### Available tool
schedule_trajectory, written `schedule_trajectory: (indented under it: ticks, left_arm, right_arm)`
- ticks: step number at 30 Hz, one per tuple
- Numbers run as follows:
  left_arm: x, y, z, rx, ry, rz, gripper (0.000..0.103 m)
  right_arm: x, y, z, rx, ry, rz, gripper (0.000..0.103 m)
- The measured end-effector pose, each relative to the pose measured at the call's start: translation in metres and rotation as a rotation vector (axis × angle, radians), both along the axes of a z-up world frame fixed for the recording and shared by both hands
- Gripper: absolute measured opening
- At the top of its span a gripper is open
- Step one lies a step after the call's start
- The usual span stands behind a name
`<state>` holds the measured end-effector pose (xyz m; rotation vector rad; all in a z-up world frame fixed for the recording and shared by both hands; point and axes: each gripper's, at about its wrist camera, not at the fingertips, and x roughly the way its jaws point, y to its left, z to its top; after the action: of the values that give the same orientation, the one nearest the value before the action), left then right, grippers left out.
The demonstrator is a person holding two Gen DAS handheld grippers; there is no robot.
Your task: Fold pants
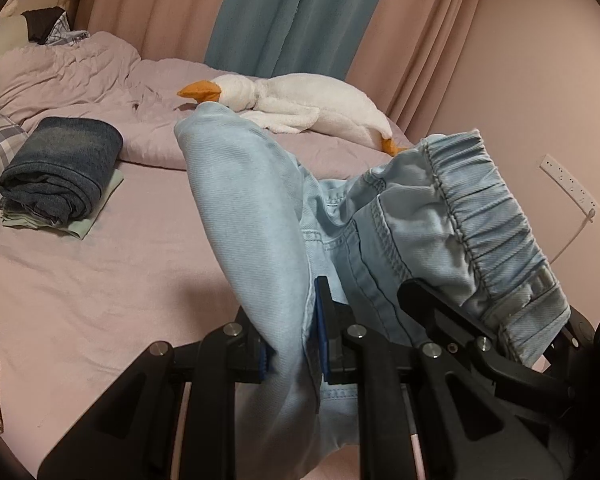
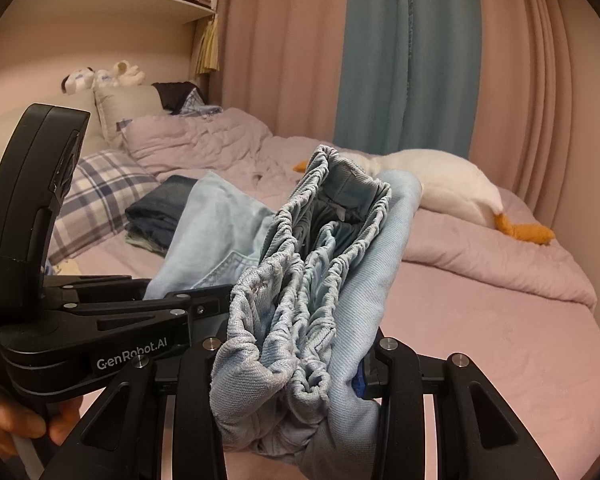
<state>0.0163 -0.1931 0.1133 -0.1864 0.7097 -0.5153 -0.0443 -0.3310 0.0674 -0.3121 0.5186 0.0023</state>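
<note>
Left gripper (image 1: 292,344): jaws narrow, blue pads clamped on a folded edge of the light blue pants (image 1: 260,208), thin layer of cloth pinched between them. Right gripper (image 2: 296,376): jaws set wider, pressed on a thick bunch of the same pants at the gathered elastic waistband (image 2: 300,280). In the right wrist view the black body of the left gripper comes in from the left edge, a hand (image 2: 16,428) wrapped around its handle at the lower left. The pants hang lifted between the two grippers above the near part of the bed (image 1: 100,280), not lying flat; fabric is soft twill denim with visible stitched seams and a pocket edge, waistband tightly ruched, one leg rising in a rounded fold. Bed sheet is pale mauve, smooth and matte. Toward the left edge of the bed sits a stack of folded clothes (image 1: 60,172): a dark blue denim-like roll on top, a pale green piece underneath. Just left of it, a plaid pillow (image 2: 100,196), grey-blue and white checks. Farther back, a crumpled mauve duvet (image 1: 68,76) is heaped at the head end. Along the far edge of the bed lies a plush goose (image 1: 300,104), white fleecy body, orange beak and feet, stretched lengthwise. Behind it hang pink curtains (image 1: 412,32) with one blue-grey panel (image 1: 284,16), in vertical pleats. A white power strip (image 1: 568,184) is on the pink wall to the right.
</note>
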Motion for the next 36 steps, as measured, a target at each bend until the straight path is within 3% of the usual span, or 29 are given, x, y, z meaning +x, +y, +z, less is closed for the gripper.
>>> schedule_trajectory:
  ticks: [36]
  left_arm:
    - [0.071,-0.019,-0.078,0.038,0.185,0.0,0.015]
  right_arm:
    - [0.064,-0.032,-0.056,0.041,0.163,-0.056,0.04]
